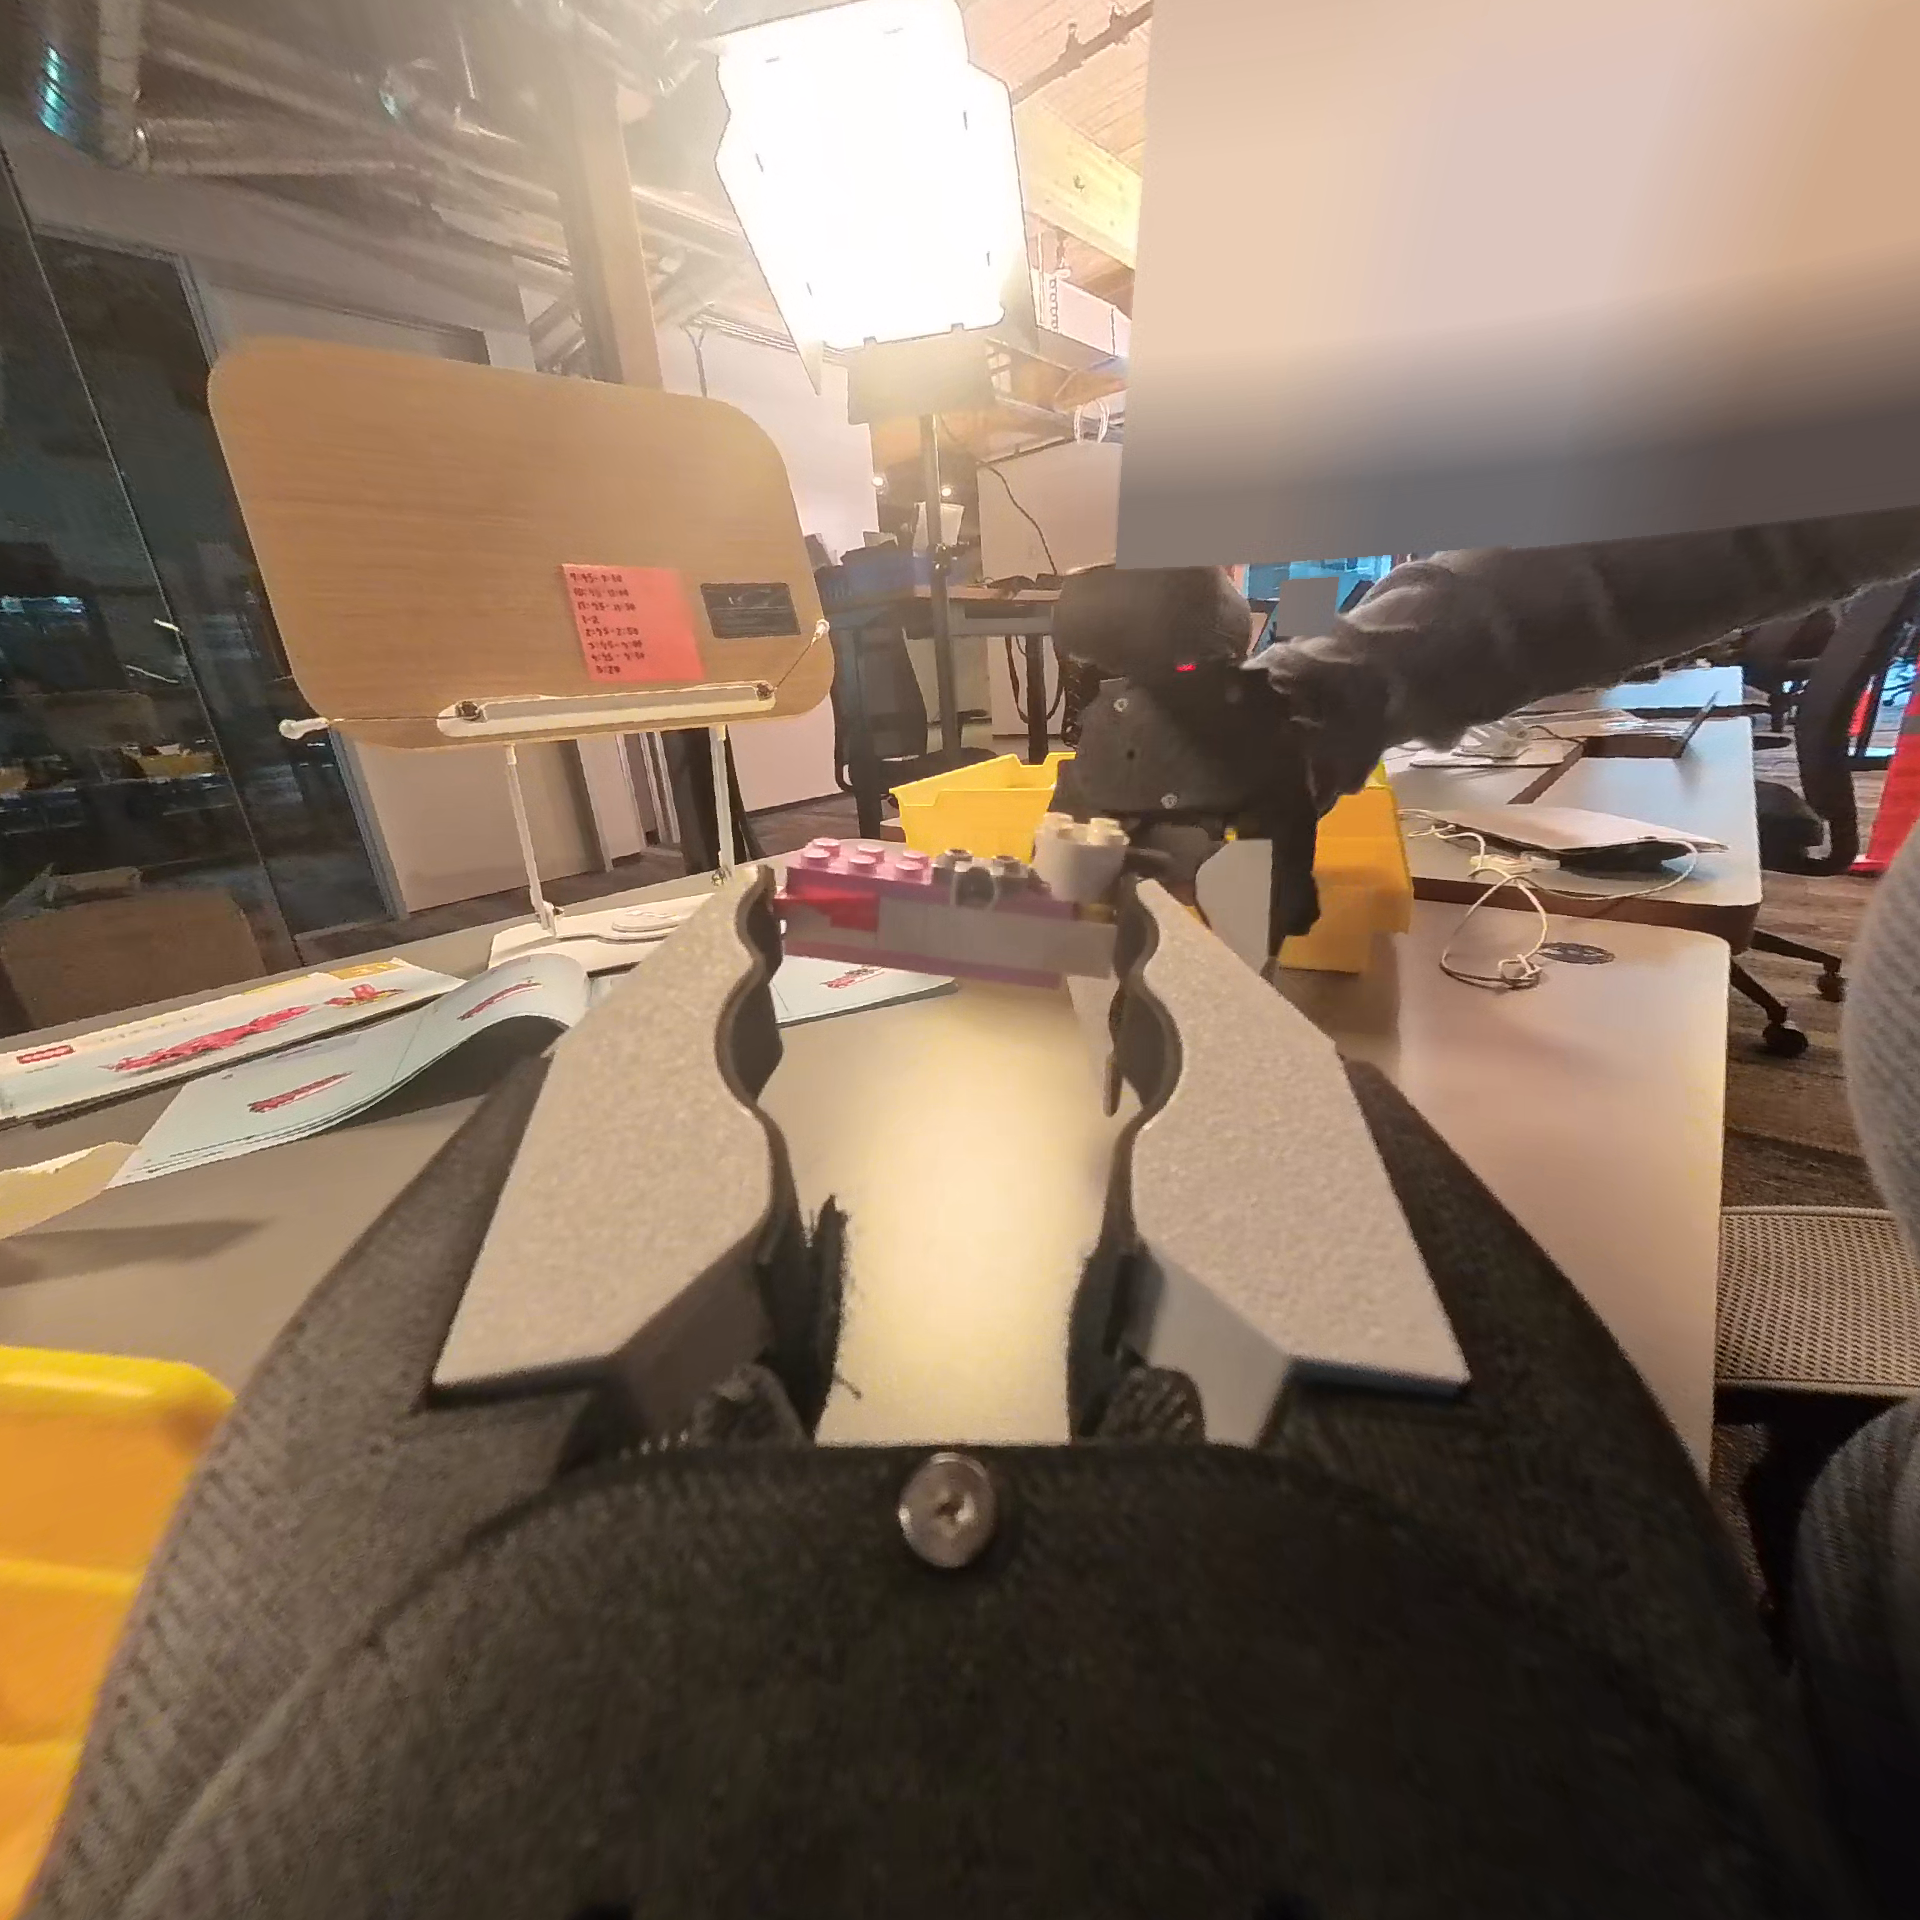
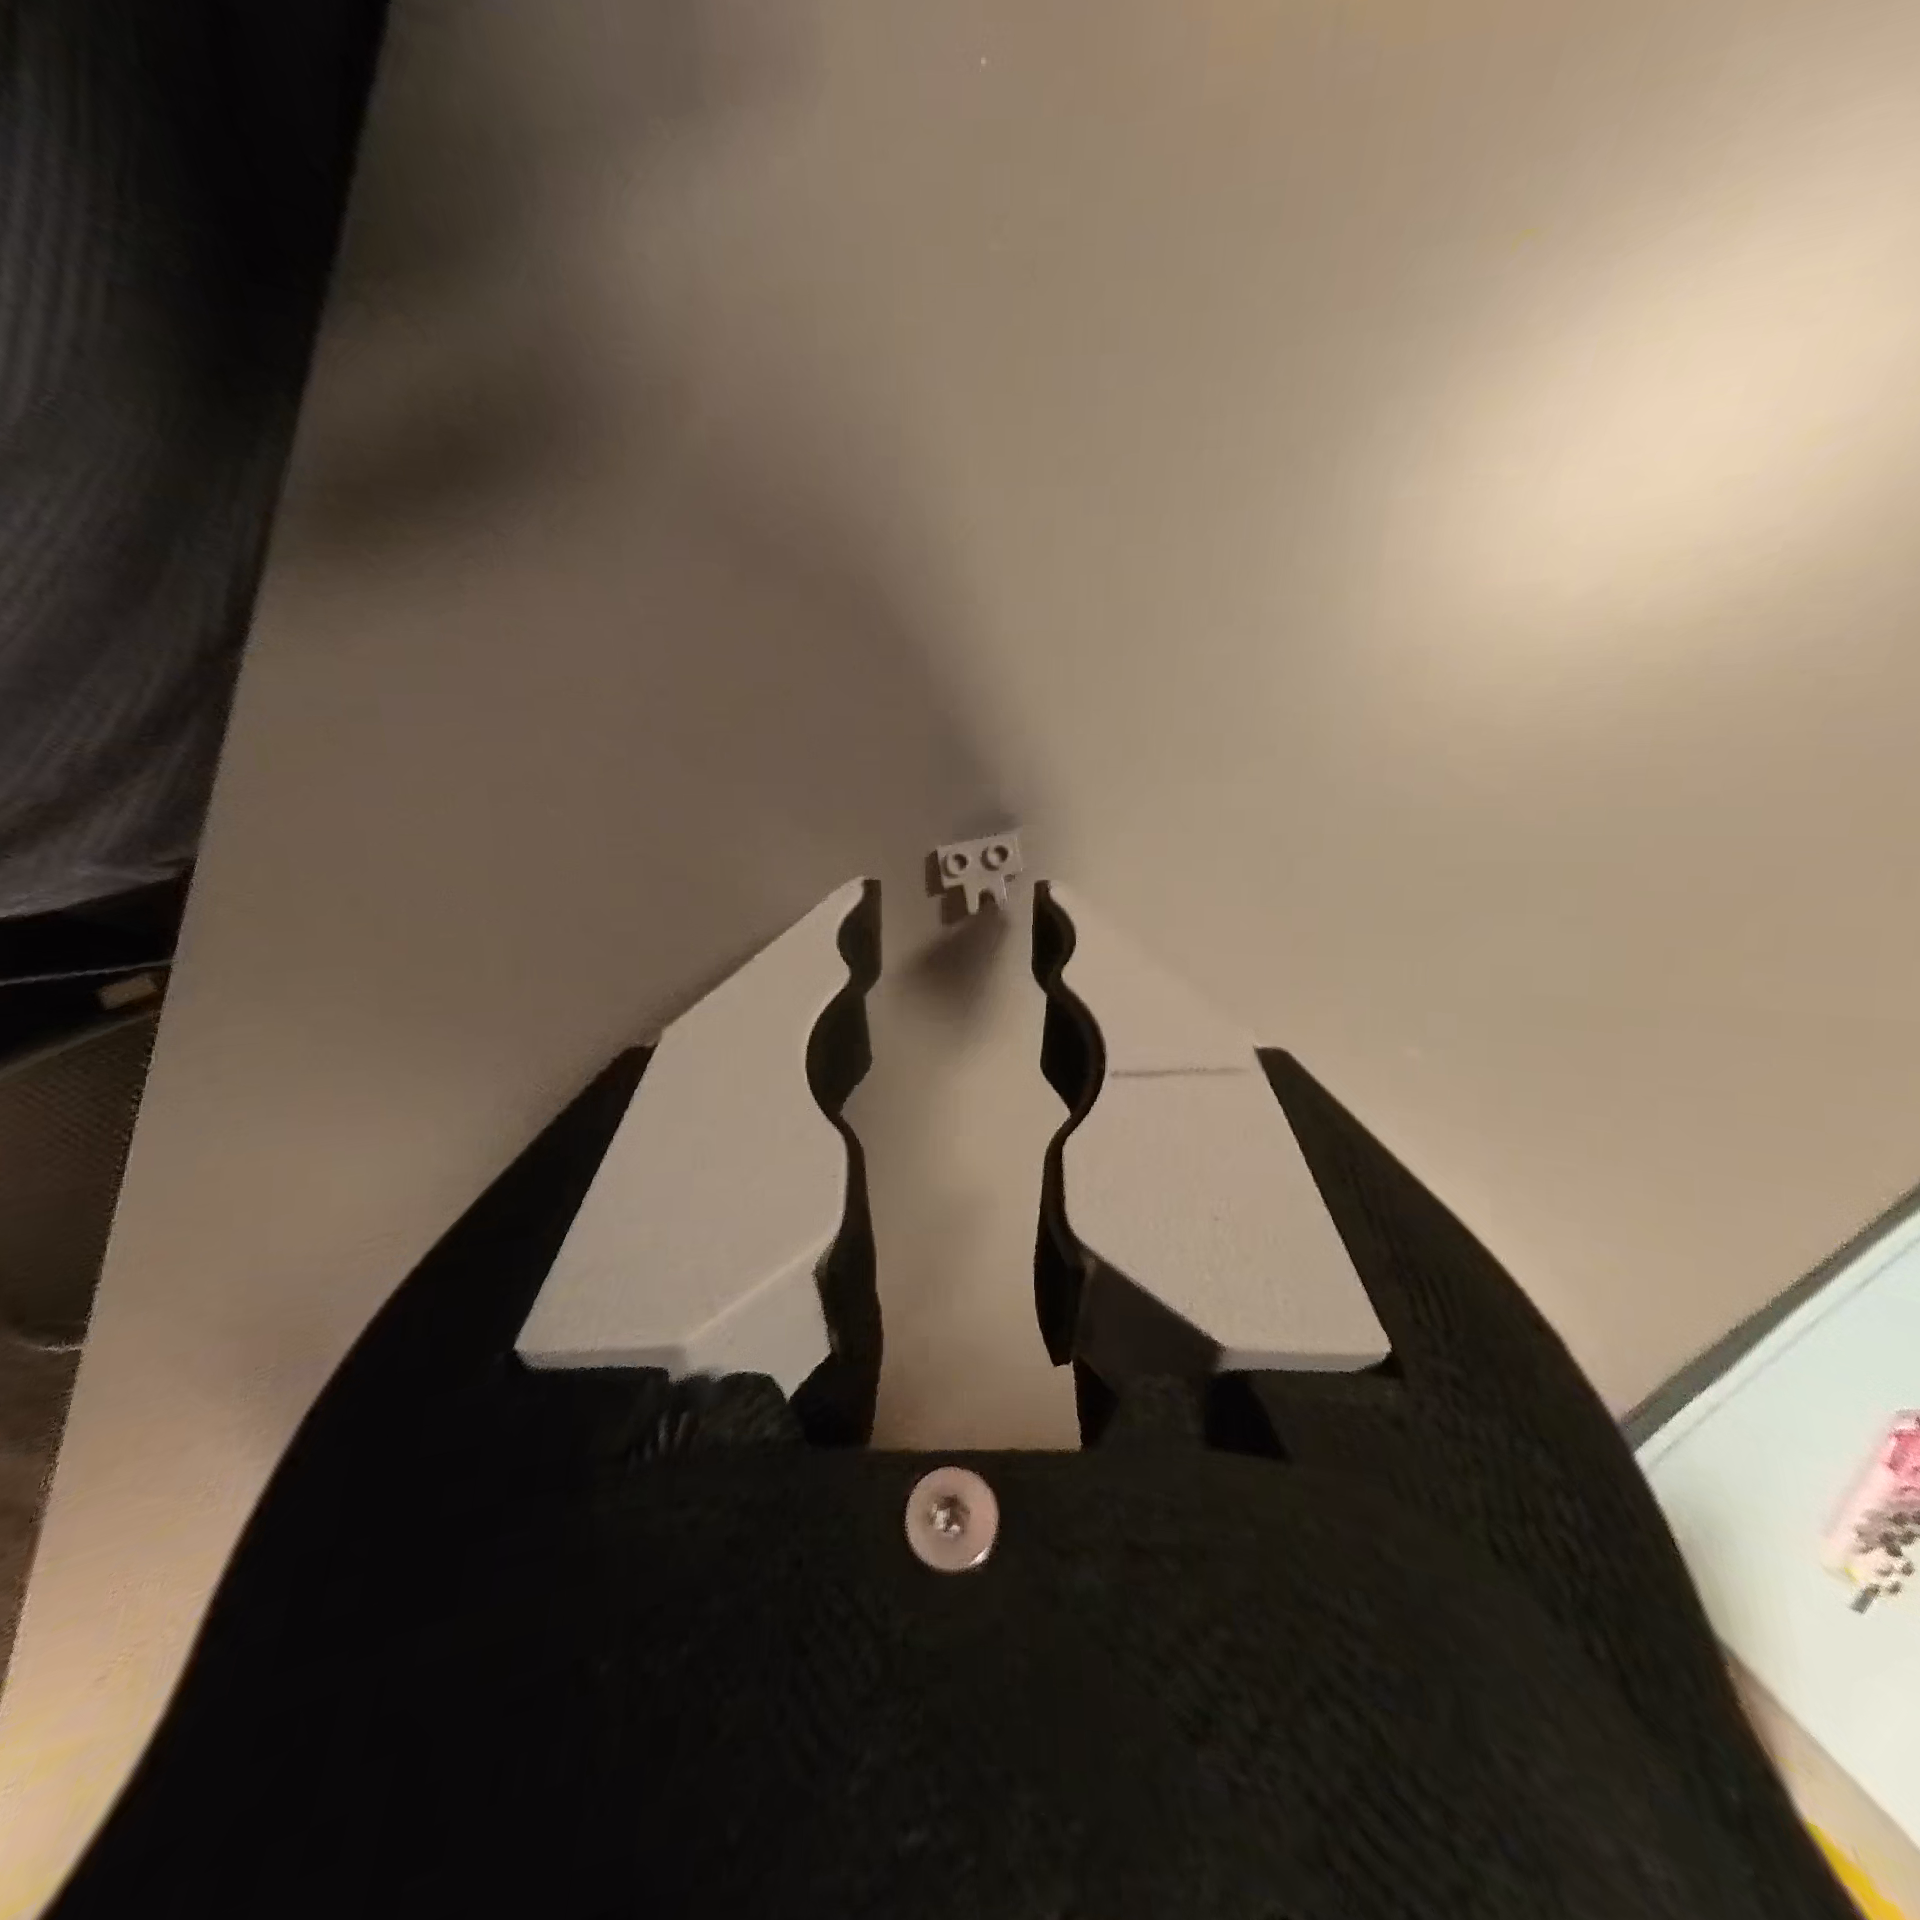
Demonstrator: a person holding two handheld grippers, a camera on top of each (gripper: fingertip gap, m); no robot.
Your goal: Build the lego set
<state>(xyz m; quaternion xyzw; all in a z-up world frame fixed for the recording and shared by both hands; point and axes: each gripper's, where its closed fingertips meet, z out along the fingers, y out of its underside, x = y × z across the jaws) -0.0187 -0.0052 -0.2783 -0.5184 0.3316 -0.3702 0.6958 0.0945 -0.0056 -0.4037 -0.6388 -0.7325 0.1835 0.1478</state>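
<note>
Pink-and-grey brick assembly (image 1: 940, 920) clamped between fingertips of left tool (image 1: 945, 914), raised off the table (image 1: 1507, 997), both pads pressed on its ends. White round brick (image 1: 1081, 857) on its right top, small grey studded bits beside, pink studs at left. Right tool (image 1: 1236, 883) just behind assembly, dark, held by gloved hand (image 1: 1351, 707). In right wrist view: right tool (image 2: 951, 894) with fingers apart, gripping nothing; small grey studded plate (image 2: 977, 871) lying on table just ahead of the tips, between their lines but touching neither pad. Yellow bin (image 1: 987, 810) behind. Open instruction booklets (image 1: 312, 1049) on table at left, wooden stand (image 1: 499, 540) w/ pink note (image 1: 629, 621) behind them. Studio lamp (image 1: 873, 177) lit overhead. White cable (image 1: 1496, 935) at right.
</note>
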